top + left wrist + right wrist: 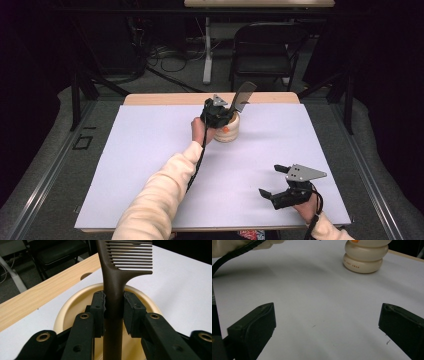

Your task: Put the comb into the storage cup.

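The left gripper pinches the dark comb's handle between its pads, the handle's lower end inside the cream holder near the table's 12 o'clock edge. The right gripper, jaws wide apart and holding nothing, rests at about 5 o'clock from the holder, well apart.

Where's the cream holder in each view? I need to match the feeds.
High view: the cream holder stands at the table's far middle, partly behind the left gripper.
Left gripper view: its round rim curves behind the fingers, which clamp the brown comb over its opening.
Right gripper view: top, right of centre, its top cut off.
Shared landmark: the white table cover.
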Available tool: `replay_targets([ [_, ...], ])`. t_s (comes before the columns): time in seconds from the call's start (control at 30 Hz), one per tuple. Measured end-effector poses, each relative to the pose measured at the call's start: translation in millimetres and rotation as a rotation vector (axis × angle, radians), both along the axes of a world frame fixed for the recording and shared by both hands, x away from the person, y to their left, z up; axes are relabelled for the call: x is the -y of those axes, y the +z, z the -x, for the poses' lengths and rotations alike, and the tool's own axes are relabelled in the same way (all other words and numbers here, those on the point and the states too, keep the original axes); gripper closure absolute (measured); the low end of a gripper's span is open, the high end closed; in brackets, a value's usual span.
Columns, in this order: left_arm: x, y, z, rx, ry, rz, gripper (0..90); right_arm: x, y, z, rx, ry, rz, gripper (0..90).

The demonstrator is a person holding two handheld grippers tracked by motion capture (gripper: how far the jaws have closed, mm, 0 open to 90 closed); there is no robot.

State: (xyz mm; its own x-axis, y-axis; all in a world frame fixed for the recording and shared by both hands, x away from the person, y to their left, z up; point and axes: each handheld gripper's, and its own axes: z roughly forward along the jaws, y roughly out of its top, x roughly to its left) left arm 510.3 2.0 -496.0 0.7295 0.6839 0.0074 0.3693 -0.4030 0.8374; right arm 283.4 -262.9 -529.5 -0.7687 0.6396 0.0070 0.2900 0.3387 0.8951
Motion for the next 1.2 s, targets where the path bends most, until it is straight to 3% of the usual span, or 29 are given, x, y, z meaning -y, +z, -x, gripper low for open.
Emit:
replay_targets([
  [0.2, -1.1, 0.4, 0.1, -0.009, -0.013, 0.012, 62.9, 0.0, 0.1, 0.1, 0.0, 0.0, -0.001, 0.7],
  [0.53, -4.5, 11.2, 4.5, 0.017, -0.008, 0.03, 39.1, 0.0, 0.0, -0.1, 0.0, -0.001, 0.0, 0.7],
  [0.9, -8.5, 25.7, 11.3, 0.0, -0.048, 0.002, 17.3, -0.3, 0.0, -0.1, -0.002, 0.0, 0.001, 0.7],
  [1.2, -13.4, 36.4, 20.7, -0.015, -0.08, -0.027, 8.9, -0.2, 0.1, 0.2, -0.002, 0.0, 0.002, 0.7],
])
